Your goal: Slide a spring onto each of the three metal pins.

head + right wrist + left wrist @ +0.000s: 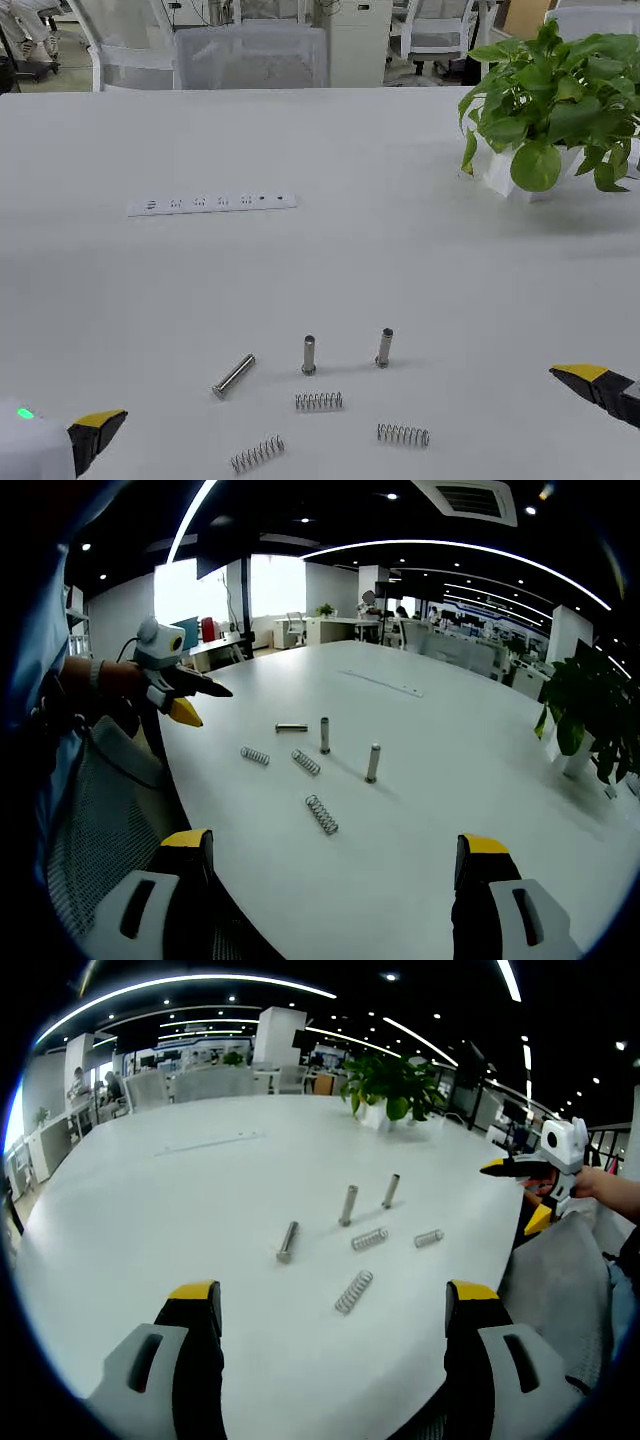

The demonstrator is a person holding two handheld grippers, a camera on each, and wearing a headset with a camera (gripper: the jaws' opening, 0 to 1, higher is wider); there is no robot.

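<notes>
Three short silver metal pins sit near the front edge of a large white table (400, 160). The left pin (233, 376) lies on its side, pointing diagonally. The middle pin (309, 355) and the right pin (384, 348) stand upright on their wider heads, near each other. Three small coiled steel springs lie flat on the table, closer to the person than the pins and apart from them. The middle spring (319, 401) rests just in front of the middle pin. The right spring (403, 434) lies in front of and slightly right of the right pin. The left spring (258, 454) lies nearest the table edge, below the fallen pin.

The left gripper (333, 1295), grey with black jaws tipped in yellow, is held off the table's near edge to the left of the parts. Its jaws are spread wide with nothing between them. The right gripper (336, 841), of the same build, is held off to the right of the parts, also wide open and holding nothing. Neither touches a pin or a spring.

Farther back on the table, a flat white strip with small dark markings (212, 204) lies left of centre. A leafy green plant in a white pot (545, 100) stands at the far right. White mesh office chairs (250, 55) stand beyond the far edge.
</notes>
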